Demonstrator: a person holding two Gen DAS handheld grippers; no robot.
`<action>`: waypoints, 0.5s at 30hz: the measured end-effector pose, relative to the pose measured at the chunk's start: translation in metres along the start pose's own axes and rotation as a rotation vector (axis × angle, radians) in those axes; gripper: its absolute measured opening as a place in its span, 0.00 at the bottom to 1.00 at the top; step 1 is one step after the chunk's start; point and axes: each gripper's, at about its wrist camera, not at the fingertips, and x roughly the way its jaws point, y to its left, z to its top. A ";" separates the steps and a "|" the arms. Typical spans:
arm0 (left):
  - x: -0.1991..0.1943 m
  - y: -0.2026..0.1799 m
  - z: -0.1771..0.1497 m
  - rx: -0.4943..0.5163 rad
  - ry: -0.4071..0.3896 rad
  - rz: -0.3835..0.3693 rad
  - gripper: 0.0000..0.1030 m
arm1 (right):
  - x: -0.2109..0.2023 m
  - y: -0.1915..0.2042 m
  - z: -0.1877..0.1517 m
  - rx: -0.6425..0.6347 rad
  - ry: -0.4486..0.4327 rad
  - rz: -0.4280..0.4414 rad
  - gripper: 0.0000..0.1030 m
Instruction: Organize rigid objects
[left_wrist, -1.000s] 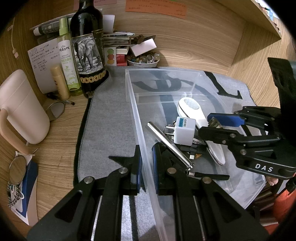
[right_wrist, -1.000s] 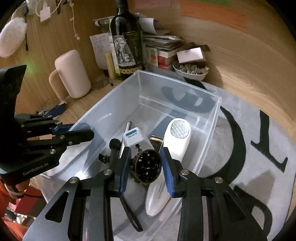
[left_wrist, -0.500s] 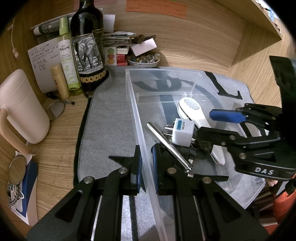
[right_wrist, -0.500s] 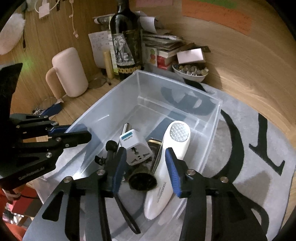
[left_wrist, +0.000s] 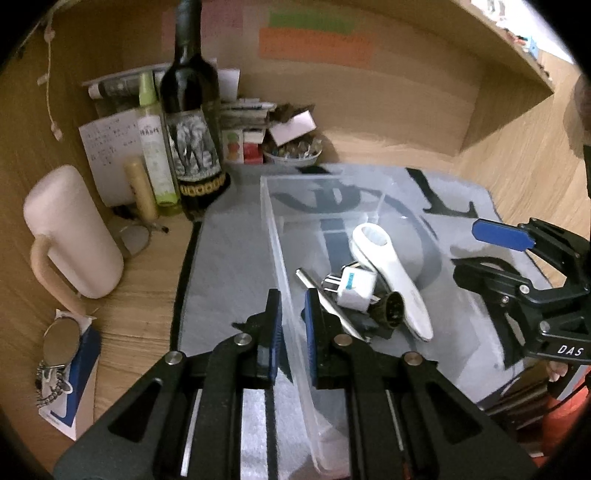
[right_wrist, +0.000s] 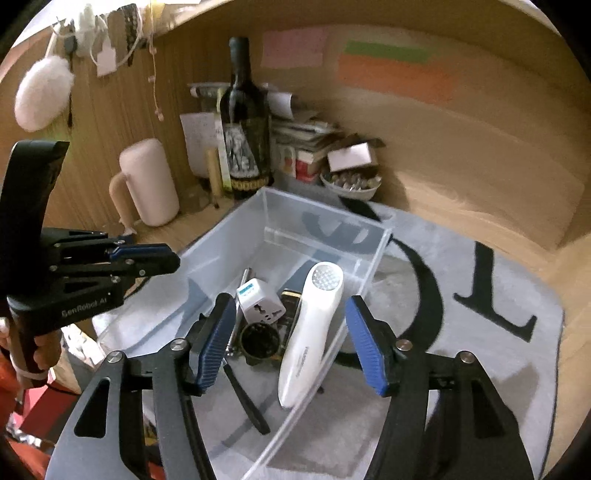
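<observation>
1. A second earlier the right claw (right_wrist: 291, 350) had been pinching a round black perforated part (right_wrist: 258, 339) over the clear plastic bin (right_wrist: 325, 221). Its jaws were now opening, nothing was between them, and the claw had drawn up and back from the bin.
2. The round part lay on the bin floor, touching the white travel adapter (right_wrist: 260, 304) and just beside the long white handheld device (right_wrist: 310, 332); a metal rod (left_wrist: 325, 295) and a small dark gold-edged item lay among them.
3. The left claw (left_wrist: 293, 332) was pressed together on the bin's near side wall, as it had been a second before, steadying it on the grey mat (right_wrist: 480, 332) that covers the tabletop.
4. I judged this drop-off complete and the right claw free for the next item; no loose rigid item showed on the mat.
5. Readable writing: "DAS" on the right claw's body in the left view, and what looked like "GenRobot.AI" on the left claw's body in the right view.
6. The wine bottle (left_wrist: 192, 122) carried an elephant picture; the green spray bottle's (left_wrist: 153, 144) print and the handheld device's lettering were too blurred to read.
</observation>
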 end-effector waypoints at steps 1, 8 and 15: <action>-0.005 -0.002 0.000 0.004 -0.010 -0.003 0.10 | -0.005 -0.001 -0.001 0.003 -0.013 -0.008 0.61; -0.041 -0.025 -0.004 0.040 -0.113 -0.038 0.28 | -0.051 -0.006 -0.014 0.049 -0.141 -0.073 0.82; -0.075 -0.049 -0.015 0.058 -0.251 -0.066 0.53 | -0.094 -0.006 -0.034 0.084 -0.259 -0.155 0.99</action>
